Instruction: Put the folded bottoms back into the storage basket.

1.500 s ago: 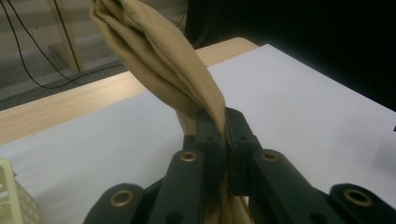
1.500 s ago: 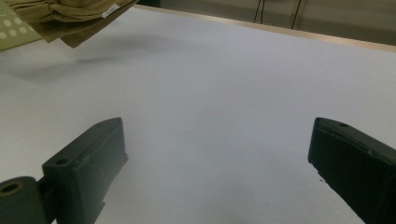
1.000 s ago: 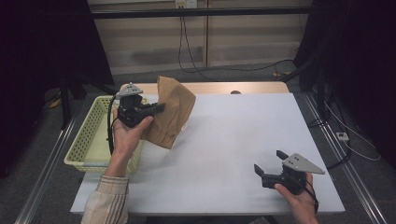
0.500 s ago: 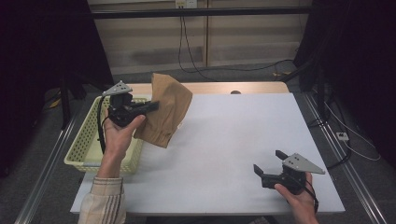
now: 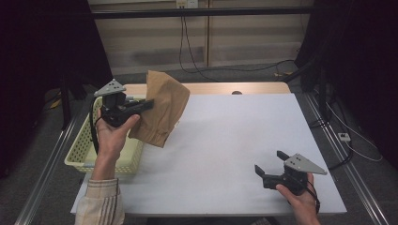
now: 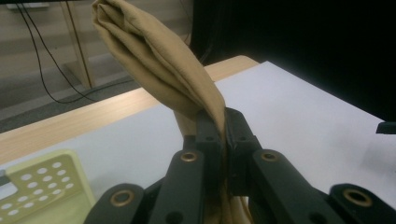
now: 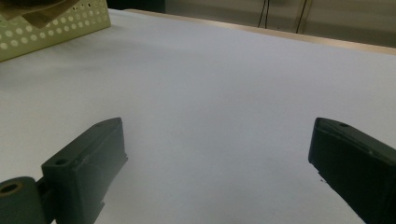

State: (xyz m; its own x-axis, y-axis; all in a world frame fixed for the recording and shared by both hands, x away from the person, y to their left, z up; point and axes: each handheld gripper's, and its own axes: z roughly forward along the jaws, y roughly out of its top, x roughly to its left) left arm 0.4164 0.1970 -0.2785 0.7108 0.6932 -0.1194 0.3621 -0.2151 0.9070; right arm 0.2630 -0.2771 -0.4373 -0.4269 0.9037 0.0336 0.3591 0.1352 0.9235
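Observation:
A tan cloth (image 5: 162, 110) hangs in the air at the table's left edge, beside a pale yellow basket (image 5: 84, 150). My left gripper (image 5: 149, 104) is shut on the cloth's side and holds it off the table. Seen along the left gripper (image 6: 223, 122), the cloth (image 6: 159, 60) is pinched between the two black jaws and rises in folds above them. My right gripper (image 5: 271, 163) rests low at the table's front right, open and with nothing in it. In the right gripper view, the right gripper (image 7: 217, 140) has bare white table between its jaws.
The white table top (image 5: 234, 136) has a wooden strip (image 5: 253, 88) along its far edge. The perforated basket (image 7: 56, 25) stands at the left edge and holds something brown. Cables lie on the floor behind the table. Dark curtains flank both sides.
My left gripper has carried the tan cloth leftward and a little upward, from over the table toward the basket. The right gripper has stayed put.

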